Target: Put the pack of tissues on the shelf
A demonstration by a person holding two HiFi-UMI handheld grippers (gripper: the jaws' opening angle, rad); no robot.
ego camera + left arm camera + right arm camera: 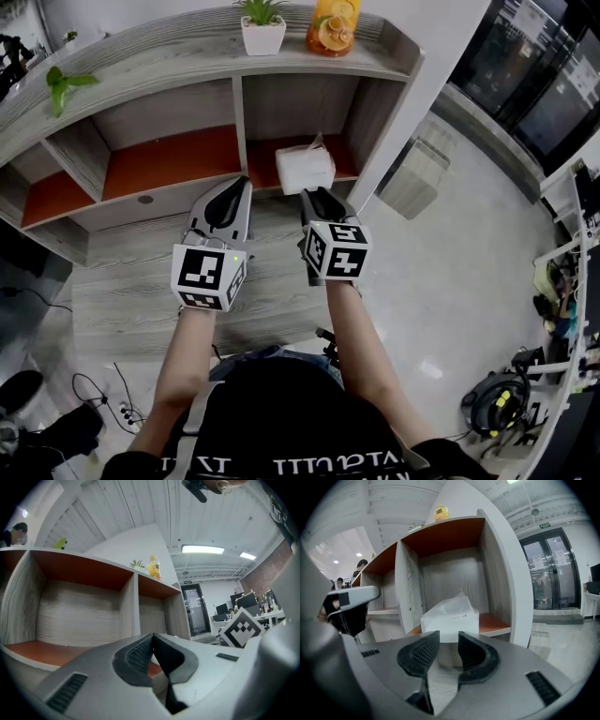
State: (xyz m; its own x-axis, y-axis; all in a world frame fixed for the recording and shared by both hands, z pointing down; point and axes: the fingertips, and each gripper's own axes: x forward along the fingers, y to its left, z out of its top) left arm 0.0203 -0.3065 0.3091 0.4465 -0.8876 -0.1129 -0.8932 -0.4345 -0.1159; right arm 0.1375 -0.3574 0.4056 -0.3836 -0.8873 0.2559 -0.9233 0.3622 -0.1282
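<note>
**Tissues on the shelf, right gripper free of them**

We find the white plastic-wrapped pack of tissues (pixel 450 619) sitting at the front edge of the right-hand compartment of the grey wood-grain shelf with orange-red boards (pixel 499 619), so we judge the placing done and the step in hand the release. The right gripper (pixel 448 643) stands just short of the pack, jaws apart with nothing between them. The next move calls for a straight pull back that does not catch the wrapper. Only that gripper's view shows the gap. The head view alone shows both grippers side by side above the grey wood-grain bench (pixel 122 300). The left gripper (pixel 152 638), jaws together and empty, faces another compartment and shows no pack.
</note>
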